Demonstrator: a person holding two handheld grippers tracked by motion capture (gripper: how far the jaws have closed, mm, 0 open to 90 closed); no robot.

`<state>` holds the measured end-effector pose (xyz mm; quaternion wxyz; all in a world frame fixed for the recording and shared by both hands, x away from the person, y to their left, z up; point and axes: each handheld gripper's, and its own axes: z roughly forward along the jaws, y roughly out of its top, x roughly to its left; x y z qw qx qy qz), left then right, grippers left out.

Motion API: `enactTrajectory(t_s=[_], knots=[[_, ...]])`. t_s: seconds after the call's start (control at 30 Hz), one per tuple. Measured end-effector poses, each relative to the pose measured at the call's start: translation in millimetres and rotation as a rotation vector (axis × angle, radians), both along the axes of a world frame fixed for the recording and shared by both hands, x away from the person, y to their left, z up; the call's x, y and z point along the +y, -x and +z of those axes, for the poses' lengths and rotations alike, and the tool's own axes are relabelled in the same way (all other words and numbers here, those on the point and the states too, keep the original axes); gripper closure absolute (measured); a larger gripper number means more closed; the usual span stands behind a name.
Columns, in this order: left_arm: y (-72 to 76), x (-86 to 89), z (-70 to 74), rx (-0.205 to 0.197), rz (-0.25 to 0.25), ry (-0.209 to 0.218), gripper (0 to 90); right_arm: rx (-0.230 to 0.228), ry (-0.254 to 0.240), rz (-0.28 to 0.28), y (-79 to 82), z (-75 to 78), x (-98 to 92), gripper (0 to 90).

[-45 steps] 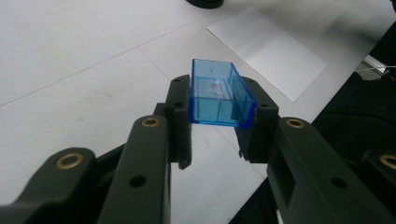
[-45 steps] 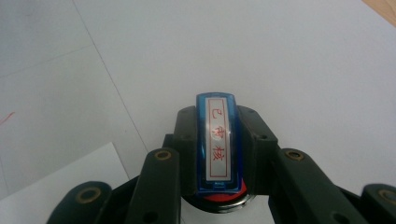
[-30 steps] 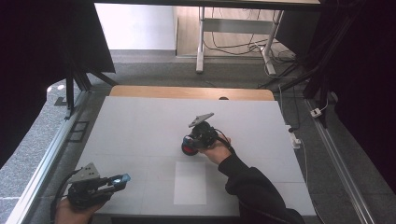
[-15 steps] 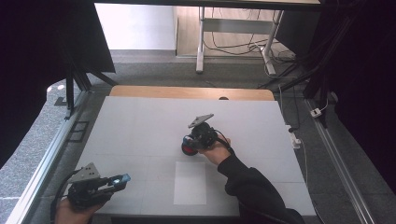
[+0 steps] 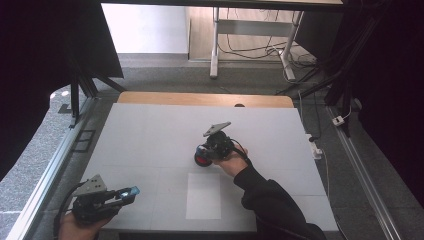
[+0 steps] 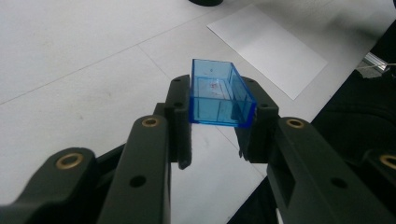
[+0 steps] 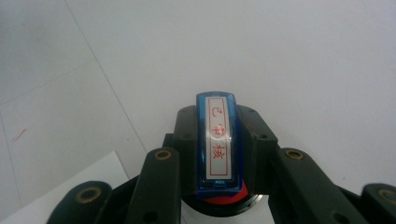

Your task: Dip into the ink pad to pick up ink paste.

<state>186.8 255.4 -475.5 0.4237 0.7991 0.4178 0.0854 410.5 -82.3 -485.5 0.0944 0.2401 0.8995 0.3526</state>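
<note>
My left gripper (image 5: 122,196) hovers near the table's front left corner, shut on a clear blue open-topped plastic box (image 5: 131,191). In the left gripper view the box (image 6: 219,95) sits between the two black pads (image 6: 180,109) of that gripper (image 6: 217,116), its open side up. At mid-table my right gripper (image 5: 206,154) is shut on a narrow blue stamp (image 7: 218,140) with a white label bearing red characters. The stamp's lower end points down at a round black ink pad with a red face (image 7: 224,203), which in the high view (image 5: 201,160) lies just below the gripper.
A white sheet of paper (image 5: 203,196) lies flat near the front edge, between the two hands; it is the pale rectangle (image 6: 266,46) in the left gripper view. The white table (image 5: 150,130) ends in a wooden strip (image 5: 200,98) at the far side. A dark sleeve (image 5: 272,205) reaches in from the front right.
</note>
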Motion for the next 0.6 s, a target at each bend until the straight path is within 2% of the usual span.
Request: enactTrajectory(t_s=[0.13, 0.27, 0.6], knots=[[-0.2, -0.3, -0.1, 0.001, -0.002, -0.001, 68.4, 0.002, -0.013, 0.016, -1.3, -0.6, -2.9, 71.5], [-0.4, 0.4, -0.1, 0.005, -0.005, 0.004, 68.4, 0.014, -0.031, 0.010, -2.6, -0.9, -4.8, 71.4], [-0.4, 1.2, -0.1, 0.006, -0.009, 0.011, 68.4, 0.011, -0.053, 0.011, -1.1, 2.4, -5.6, 71.4]])
